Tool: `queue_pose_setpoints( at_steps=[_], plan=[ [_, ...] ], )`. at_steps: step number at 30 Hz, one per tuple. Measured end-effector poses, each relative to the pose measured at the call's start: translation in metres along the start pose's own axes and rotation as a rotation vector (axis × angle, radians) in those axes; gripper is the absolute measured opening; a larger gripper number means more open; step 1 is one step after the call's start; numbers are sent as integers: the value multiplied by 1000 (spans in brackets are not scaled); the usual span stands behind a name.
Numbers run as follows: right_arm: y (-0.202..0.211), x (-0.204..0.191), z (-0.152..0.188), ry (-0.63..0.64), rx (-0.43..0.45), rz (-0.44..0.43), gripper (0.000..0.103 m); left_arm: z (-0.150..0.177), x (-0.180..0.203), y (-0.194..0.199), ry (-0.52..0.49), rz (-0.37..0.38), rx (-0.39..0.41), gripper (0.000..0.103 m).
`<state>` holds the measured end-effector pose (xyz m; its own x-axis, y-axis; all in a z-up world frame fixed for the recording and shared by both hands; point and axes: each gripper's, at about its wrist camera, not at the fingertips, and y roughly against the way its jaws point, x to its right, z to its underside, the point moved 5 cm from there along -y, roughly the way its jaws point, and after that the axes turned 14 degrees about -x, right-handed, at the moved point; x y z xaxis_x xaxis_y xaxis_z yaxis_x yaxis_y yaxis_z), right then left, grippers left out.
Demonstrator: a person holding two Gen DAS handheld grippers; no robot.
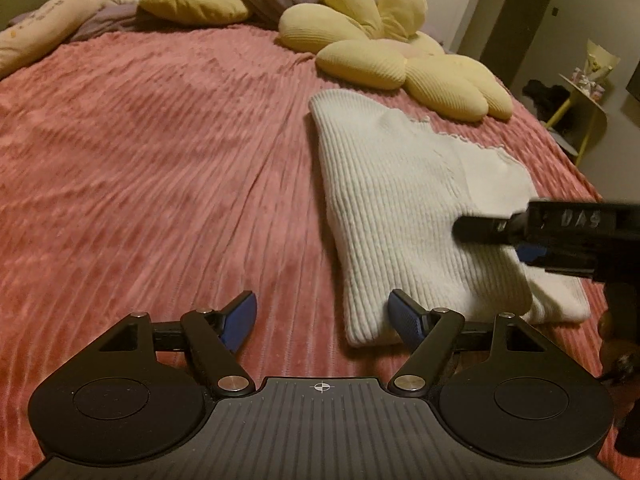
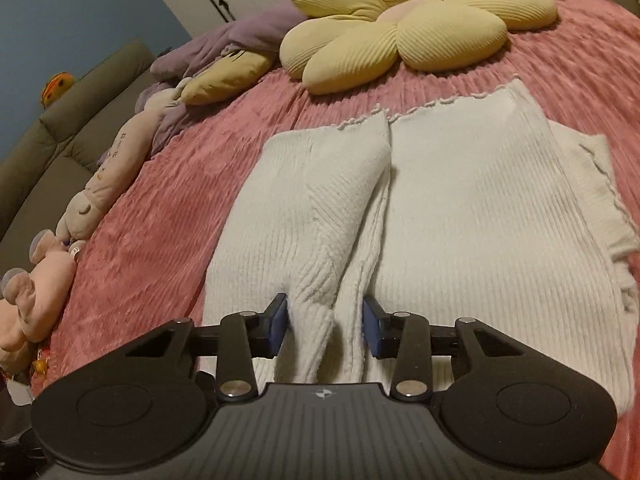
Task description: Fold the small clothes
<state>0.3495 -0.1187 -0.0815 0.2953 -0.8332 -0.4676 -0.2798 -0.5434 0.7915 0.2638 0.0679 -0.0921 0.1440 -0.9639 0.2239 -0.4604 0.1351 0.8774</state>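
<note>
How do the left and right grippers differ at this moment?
The left gripper stands wide open with only pink bedspread between its fingers; the right gripper is narrower and straddles a ridge of the white sweater. The left sits at the sweater's corner; the right is over its middle. Both have blue pads and point downward.

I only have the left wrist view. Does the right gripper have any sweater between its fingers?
Observer: Yes. A raised fold of the white sweater sits between the pads of the right gripper, which look loose on it.
Operator: Are both sides folded in?
Observer: Yes, the left flap meets the right one down the middle.
Operator: Anything near the sweater's left?
Observer: A pink plush toy lies at the edge of the pink blanket.
</note>
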Motion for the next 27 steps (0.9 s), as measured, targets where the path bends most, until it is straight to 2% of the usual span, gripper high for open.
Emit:
queue_pose_setpoints(
  at_steps=[1,4,6,7,8,9,10,13,15,17,18,20,22,23,25,27],
  plan=[
    [2,2,-2,-14,10,-21,39,0,1,-2,3,-2,-4,78],
    [1,13,-10,-123,12,-119,54,1,3,-4,11,3,-9,78],
    [-3,16,-15,-171,7,-148,54,1,5,-4,11,2,-14,78],
    [-8,15,-18,-175,-4,-147,49,1,5,-3,11,-2,-15,78],
    [-11,13,-20,-168,-11,-131,29,1,6,-2,11,-7,-16,78],
    [-13,10,-20,-144,-16,-102,20,0,6,-1,12,-10,-15,78],
    [-12,4,-20,-92,-8,-53,18,0,8,1,7,-12,-10,78],
    [9,-25,-16,141,103,152,16,-2,16,4,-30,-15,-1,78],
    [24,-34,-12,248,184,316,16,-3,23,4,-49,-5,2,78],
    [36,-36,-7,326,257,473,16,-4,31,1,-58,11,-4,79],
    [41,-35,-4,347,281,524,16,-3,35,-1,-68,13,-10,78],
    [43,-21,-1,327,275,599,16,-3,45,-6,-97,-2,-22,78],
    [39,0,0,275,246,642,16,-2,53,-12,-121,3,-32,78],
    [36,12,0,228,210,633,16,-2,55,-16,-124,0,-42,78],
    [30,33,1,146,149,573,18,-2,57,-20,-124,-6,-52,78],
    [37,39,0,103,167,494,22,-3,57,-19,-120,-7,-52,78]
  ],
)
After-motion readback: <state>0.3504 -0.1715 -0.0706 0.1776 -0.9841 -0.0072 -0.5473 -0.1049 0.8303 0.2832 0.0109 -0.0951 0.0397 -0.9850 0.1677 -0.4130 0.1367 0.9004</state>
